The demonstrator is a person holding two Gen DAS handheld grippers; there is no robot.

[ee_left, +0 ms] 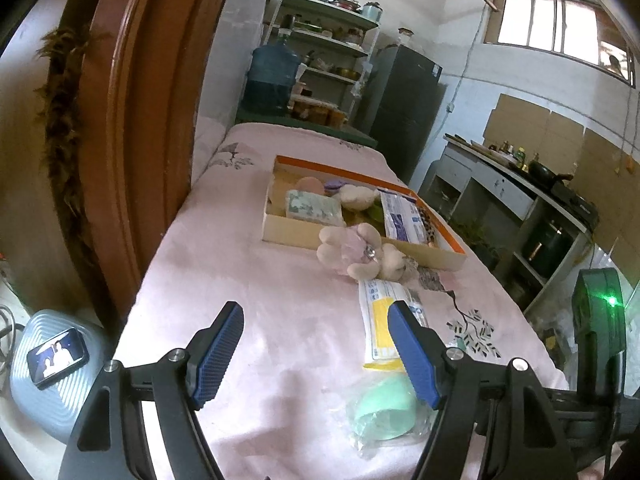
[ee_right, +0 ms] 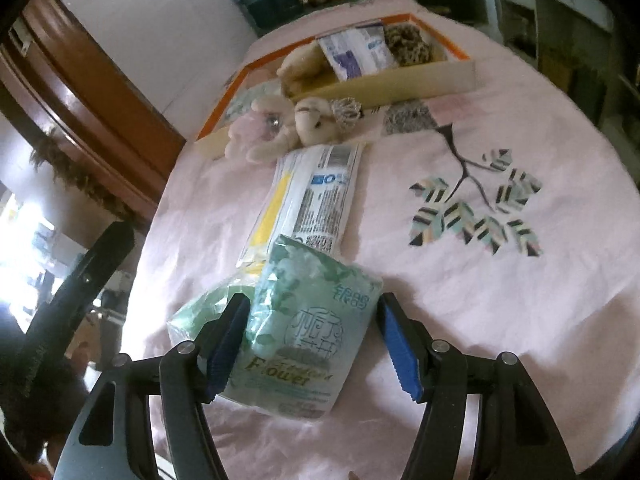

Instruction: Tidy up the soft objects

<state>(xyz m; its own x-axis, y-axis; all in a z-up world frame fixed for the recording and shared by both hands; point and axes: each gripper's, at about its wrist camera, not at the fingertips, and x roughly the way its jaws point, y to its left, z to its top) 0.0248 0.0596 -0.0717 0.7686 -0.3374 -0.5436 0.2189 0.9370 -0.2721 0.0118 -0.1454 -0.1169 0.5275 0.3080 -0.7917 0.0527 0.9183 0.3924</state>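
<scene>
The right gripper [ee_right: 312,344] has its jaws set wide around a pale green tissue pack [ee_right: 308,332]. The left blue pad presses that pack's side and the right pad sits at its other edge, so it looks clamped, though I cannot be sure how firm the grip is. Just to the left of the pack, partly under it, lies a clear bag of something mint green [ee_right: 200,312]. Straight ahead of the gripper a long white and yellow packet [ee_right: 316,196] lies flat on the pink cloth [ee_right: 480,320]. Beyond that a plush toy [ee_right: 288,128] rests against the near wall of the cardboard box [ee_right: 420,80].

The left gripper [ee_left: 316,356] hangs open and empty above the cloth, with the mint bag [ee_left: 384,408] just below its right finger and the long packet [ee_left: 380,324] just beyond that finger.

By my reading the sorting is well along but not finished. The box [ee_left: 288,232] already holds a tissue pack, round puffs, a white and blue packet and more. The plush toy [ee_left: 360,252], the long packet, the mint bag and the gripped pack remain outside.

The left view looks down into the box and shows its contents; the gripped pack does not appear there. Only the right view shows that pack and its printed face
</scene>
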